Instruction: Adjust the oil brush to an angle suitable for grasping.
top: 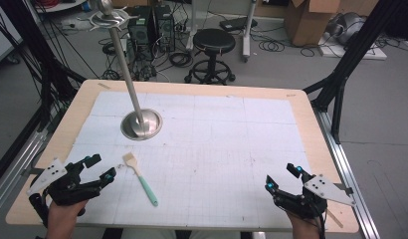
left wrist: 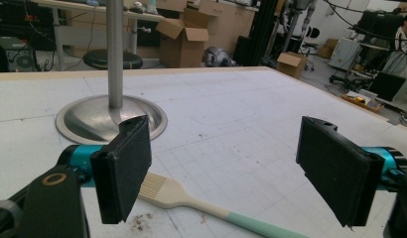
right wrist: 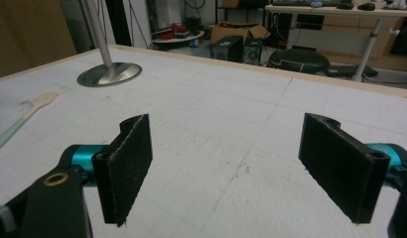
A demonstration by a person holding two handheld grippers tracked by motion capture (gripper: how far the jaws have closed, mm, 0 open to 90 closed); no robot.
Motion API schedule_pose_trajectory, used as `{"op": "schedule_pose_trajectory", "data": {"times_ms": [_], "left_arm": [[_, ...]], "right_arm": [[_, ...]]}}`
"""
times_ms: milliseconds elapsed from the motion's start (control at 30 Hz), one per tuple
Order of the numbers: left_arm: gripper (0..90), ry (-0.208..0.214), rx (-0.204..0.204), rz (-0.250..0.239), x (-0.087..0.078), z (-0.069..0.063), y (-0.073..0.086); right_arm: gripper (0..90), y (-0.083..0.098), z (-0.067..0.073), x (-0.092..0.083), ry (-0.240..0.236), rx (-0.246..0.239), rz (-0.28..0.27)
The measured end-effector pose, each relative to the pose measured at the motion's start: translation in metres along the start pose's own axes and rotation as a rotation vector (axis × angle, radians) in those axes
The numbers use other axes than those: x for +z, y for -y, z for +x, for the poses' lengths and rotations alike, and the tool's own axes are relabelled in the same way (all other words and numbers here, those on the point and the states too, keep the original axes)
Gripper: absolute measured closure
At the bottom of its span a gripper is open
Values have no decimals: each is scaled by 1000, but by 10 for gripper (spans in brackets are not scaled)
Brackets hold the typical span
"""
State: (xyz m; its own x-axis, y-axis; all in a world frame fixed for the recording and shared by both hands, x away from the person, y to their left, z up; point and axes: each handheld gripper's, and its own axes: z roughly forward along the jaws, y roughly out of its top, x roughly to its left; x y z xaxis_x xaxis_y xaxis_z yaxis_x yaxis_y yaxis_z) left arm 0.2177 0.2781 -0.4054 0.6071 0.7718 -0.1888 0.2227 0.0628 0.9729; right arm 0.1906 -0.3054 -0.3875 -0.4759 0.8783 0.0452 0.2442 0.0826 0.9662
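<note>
Left tongs: your left tongs are standing wide open with nothing between the pads; in the left gripper view they are hovering low over the counter.
Right tongs: your right tongs are also gaping wide and carrying nothing, sitting well apart from everything else.
Brush position: the silicone basting brush is lying flat just beside your left tongs, on their inner side; its cream head is nearly under the left-hand pad and its mint handle is running off toward the right-hand pad.
Brush from the right: it is showing far off to the left of your right tongs.
Handling: it is looking light and slim; the head is probably soft and bendy, the handle stiffer and likely a bit slick.
Where to grip: you are best taking the handle near its middle, pads across its width, since it is lying flat and giving little height to pinch.
Stand: the steel pole stand is sitting ahead of your left tongs, its round base near the brush head but apart from it.
Risk: a shallow pinch is likely to skid the brush along the gridded mat.
</note>
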Motion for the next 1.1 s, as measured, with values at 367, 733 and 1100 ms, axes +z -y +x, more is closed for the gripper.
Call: {"op": "schedule_pose_trajectory", "data": {"times_ms": [367, 733, 1100], "left_arm": [[206, 54, 6, 14, 8, -4, 0], [441, 172, 14, 40, 21, -22, -2], [896, 218, 125, 147, 43, -43, 7]], "right_arm": [[198, 2, -2, -1, 7, -7, 15], [198, -1, 3, 1, -3, -17, 20], [198, 2, 5, 9, -15, -33, 62]]}}
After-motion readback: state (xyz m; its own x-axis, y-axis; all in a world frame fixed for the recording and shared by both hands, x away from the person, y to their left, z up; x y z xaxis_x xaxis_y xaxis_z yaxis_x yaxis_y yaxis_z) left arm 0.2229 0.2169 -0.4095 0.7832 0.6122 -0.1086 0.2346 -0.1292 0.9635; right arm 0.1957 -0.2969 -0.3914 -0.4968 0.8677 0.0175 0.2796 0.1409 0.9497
